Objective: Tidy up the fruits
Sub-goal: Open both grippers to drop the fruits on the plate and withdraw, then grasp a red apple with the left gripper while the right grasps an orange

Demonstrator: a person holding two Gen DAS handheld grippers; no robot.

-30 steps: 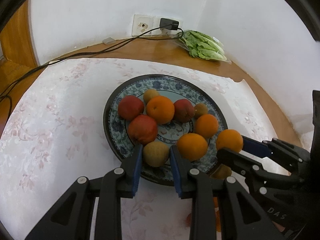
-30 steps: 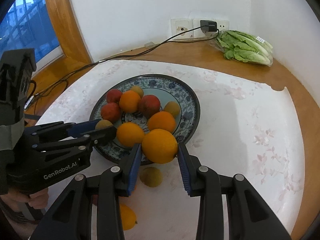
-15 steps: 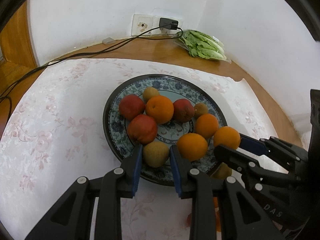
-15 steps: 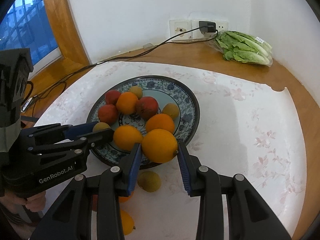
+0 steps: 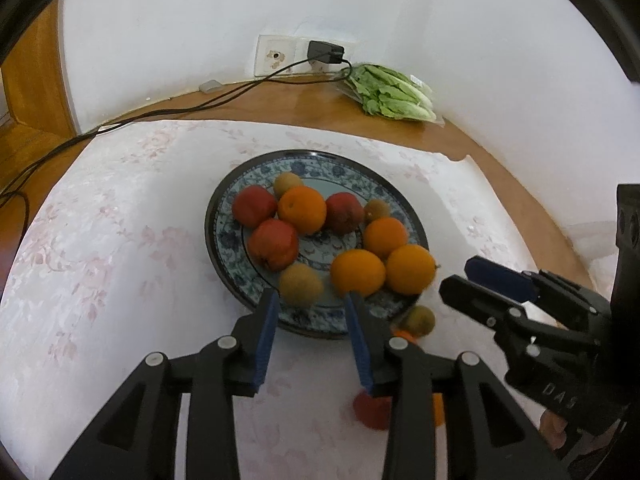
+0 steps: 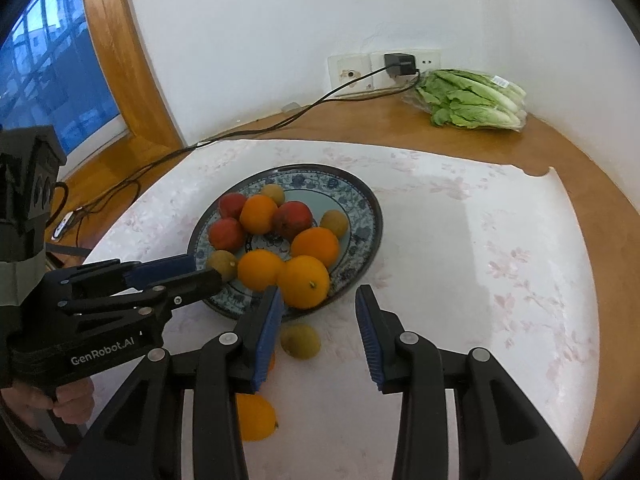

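A blue patterned plate point(image 5: 224, 216) point(image 6: 368, 208) holds several oranges, red apples and small brown-green fruits. My left gripper point(image 5: 310, 336) is open just behind a brown-green fruit point(image 5: 300, 283) at the plate's near rim. My right gripper point(image 6: 320, 328) is open just behind an orange point(image 6: 305, 281) point(image 5: 410, 269) resting on the plate's near rim. A brown-green fruit point(image 6: 300, 339), an orange point(image 6: 256, 420) and a red fruit point(image 5: 372, 412) lie on the cloth in front of the plate.
A white floral cloth point(image 6: 480, 260) covers a round wooden table point(image 6: 580, 168). Bagged lettuce point(image 6: 472, 98) lies by the wall. A black cable point(image 6: 240, 132) runs from a wall socket point(image 6: 396, 64). A window point(image 6: 48, 80) is at left.
Both grippers opened and drew back. The left let go of the brown-green fruit and the right let go of the orange; both fruits now rest on the plate.
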